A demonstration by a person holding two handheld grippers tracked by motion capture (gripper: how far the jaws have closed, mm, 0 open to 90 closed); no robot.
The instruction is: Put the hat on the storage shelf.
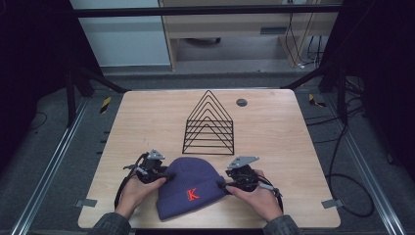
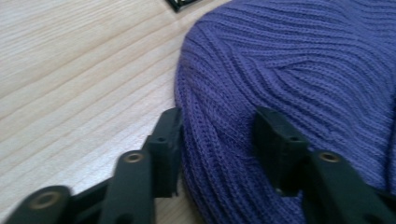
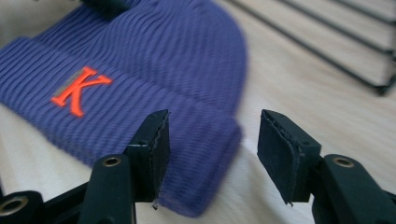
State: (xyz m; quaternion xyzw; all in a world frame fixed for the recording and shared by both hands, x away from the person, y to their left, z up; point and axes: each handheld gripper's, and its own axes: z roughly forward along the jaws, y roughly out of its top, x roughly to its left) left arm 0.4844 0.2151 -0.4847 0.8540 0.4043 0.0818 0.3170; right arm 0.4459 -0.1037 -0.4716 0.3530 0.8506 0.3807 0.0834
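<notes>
A purple knit beanie (image 1: 188, 178) with an orange K (image 1: 192, 194) on its cuff lies flat at the near middle of the wooden table (image 1: 142, 122). My left gripper (image 1: 169, 176) is at the beanie's left edge. In the left gripper view its jaws (image 2: 217, 135) straddle that edge of the beanie (image 2: 289, 60), one jaw on the wood and one over the knit, with a gap still showing. My right gripper (image 1: 221, 185) is at the cuff's right corner. In the right gripper view it (image 3: 212, 140) stands open around that corner of the beanie (image 3: 154, 60), apart from the far pad.
A black wire file rack (image 1: 209, 125) with peaked dividers stands just behind the beanie, and its base bars (image 3: 327, 42) lie close to my right gripper. A small grey disc (image 1: 241, 102) sits near the table's far edge. Bare wood lies left and right.
</notes>
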